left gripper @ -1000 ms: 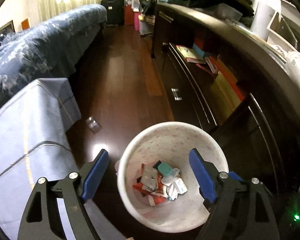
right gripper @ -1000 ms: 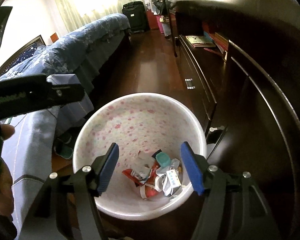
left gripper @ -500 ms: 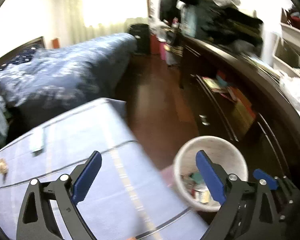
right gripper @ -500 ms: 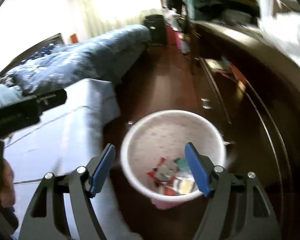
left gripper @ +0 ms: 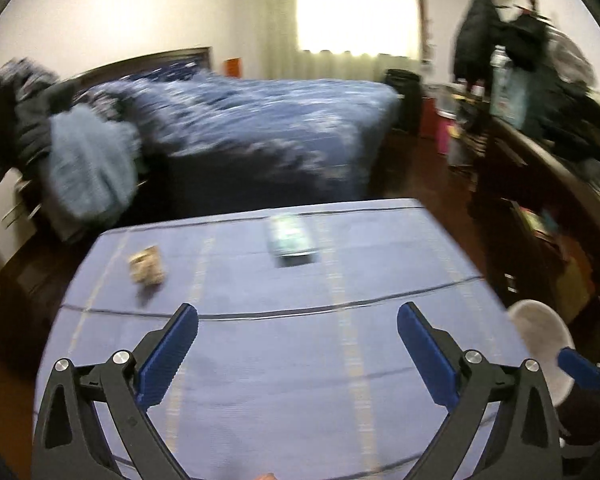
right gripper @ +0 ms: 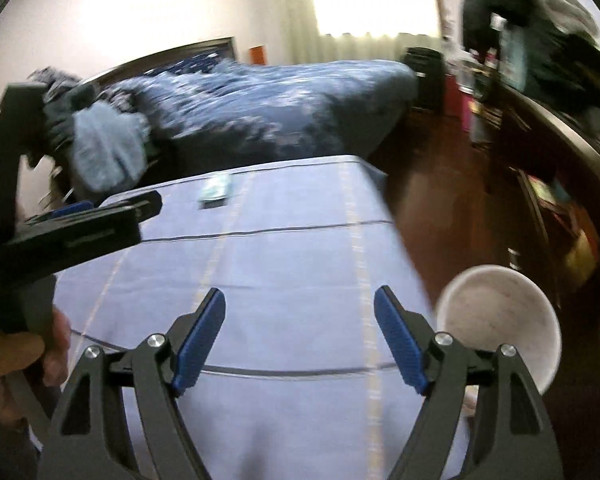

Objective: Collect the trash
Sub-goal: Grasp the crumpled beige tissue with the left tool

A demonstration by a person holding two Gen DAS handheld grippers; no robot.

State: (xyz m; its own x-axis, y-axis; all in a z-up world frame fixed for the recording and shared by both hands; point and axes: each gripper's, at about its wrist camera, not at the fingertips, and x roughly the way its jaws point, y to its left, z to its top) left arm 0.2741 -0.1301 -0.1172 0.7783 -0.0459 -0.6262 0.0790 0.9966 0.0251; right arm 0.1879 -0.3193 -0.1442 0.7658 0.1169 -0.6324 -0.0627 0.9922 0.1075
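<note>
I hold both claws spread wide and empty above the lavender-blue cloth-covered tabletop (left gripper: pixel 380 264). The left claw (left gripper: pixel 298 352) faces a crumpled beige paper scrap (left gripper: pixel 147 269) at far left and a flat dark teal packet (left gripper: pixel 291 239) near the far edge. The right claw (right gripper: pixel 300 338) has the white floral plastic wastebasket (right gripper: pixel 496 320) on the dark wooden floor (right gripper: pixel 452 184), just beside its right finger.
</note>
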